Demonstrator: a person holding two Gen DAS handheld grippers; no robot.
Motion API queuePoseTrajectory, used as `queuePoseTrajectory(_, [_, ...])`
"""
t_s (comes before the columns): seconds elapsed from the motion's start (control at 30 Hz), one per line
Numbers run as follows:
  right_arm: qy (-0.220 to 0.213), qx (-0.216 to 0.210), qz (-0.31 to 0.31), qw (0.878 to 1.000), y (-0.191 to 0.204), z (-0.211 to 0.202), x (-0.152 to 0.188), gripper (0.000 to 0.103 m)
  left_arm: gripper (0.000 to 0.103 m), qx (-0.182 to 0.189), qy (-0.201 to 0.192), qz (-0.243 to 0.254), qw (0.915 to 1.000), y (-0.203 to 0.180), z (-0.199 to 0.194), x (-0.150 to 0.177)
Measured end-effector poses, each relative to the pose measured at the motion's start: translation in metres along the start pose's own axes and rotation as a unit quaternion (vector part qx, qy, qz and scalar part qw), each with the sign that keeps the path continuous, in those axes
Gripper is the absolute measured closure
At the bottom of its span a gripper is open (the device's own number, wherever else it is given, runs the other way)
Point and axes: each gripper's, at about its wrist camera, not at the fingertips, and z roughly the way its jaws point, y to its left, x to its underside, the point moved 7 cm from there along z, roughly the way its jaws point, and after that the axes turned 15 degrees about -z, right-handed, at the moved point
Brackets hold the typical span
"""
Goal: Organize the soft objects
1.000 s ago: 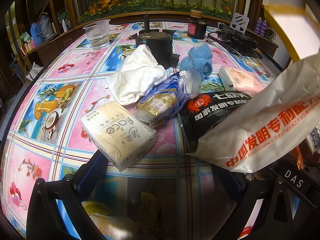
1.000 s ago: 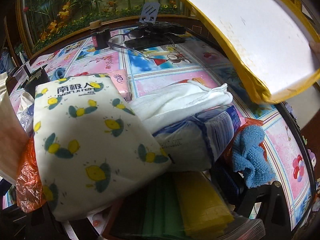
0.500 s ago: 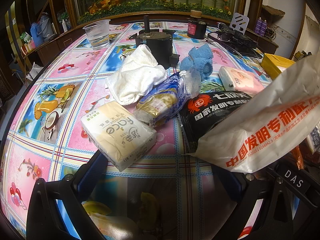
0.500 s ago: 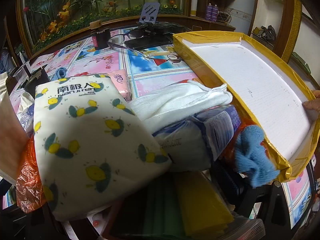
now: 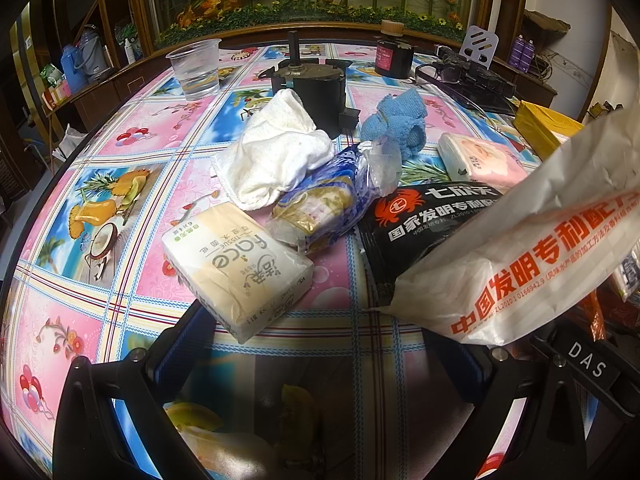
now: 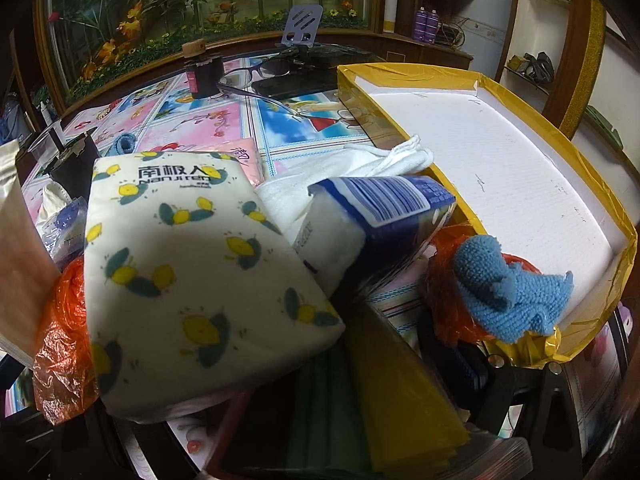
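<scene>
In the left wrist view my left gripper (image 5: 320, 344) is open and empty, low over the table. Just ahead lie a cream tissue pack (image 5: 236, 268), a white towel (image 5: 276, 156), a blue plastic bag (image 5: 328, 200), a blue cloth (image 5: 396, 124), a pink tissue pack (image 5: 480, 160), a black pouch (image 5: 420, 224) and a white printed bag (image 5: 540, 248). In the right wrist view my right gripper is mostly hidden behind a lemon-print tissue pack (image 6: 188, 264). A white towel (image 6: 352, 168), a blue-white pack (image 6: 376, 216) and a blue cloth (image 6: 508, 292) lie beside a yellow-rimmed white tray (image 6: 500, 184).
A water cup (image 5: 196, 68), a black motor-like device (image 5: 316, 84), a dark jar (image 5: 390, 56), glasses (image 6: 256, 76) and a phone stand (image 6: 302, 24) stand at the back. An orange plastic bag (image 6: 60, 344) and yellow-green folders (image 6: 400, 408) lie near my right gripper.
The yellow-rimmed tray has come down from above and now rests on the table at the right, against the towel and blue cloth. Neither gripper has moved.
</scene>
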Motion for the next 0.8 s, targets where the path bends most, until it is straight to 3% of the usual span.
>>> queuePoseTrajectory(0.47, [0.003, -0.005, -0.006, 1.000, 0.003, 0.000, -0.005, 0.001, 0.000, -0.001, 0.001, -0.001, 1.0000, 0.002, 0.000, 0.000])
queuePoseTrajectory(0.6, [0.027, -0.090, -0.097, 0.991, 0.009, -0.009, 0.001, 0.000, 0.000, 0.008, 0.002, -0.022, 0.9997, 0.013, -0.001, -0.005])
queuePoseTrajectory(0.7, [0.027, -0.143, -0.129, 0.981, 0.011, -0.024, 0.016, 0.000, 0.000, 0.021, -0.002, -0.025, 0.9995, 0.014, -0.005, -0.007])
queuePoseTrajectory(0.8, [0.017, -0.197, -0.185, 0.962, 0.014, -0.044, 0.036, 0.000, 0.000, 0.046, -0.020, -0.020, 0.9985, 0.011, -0.016, -0.008])
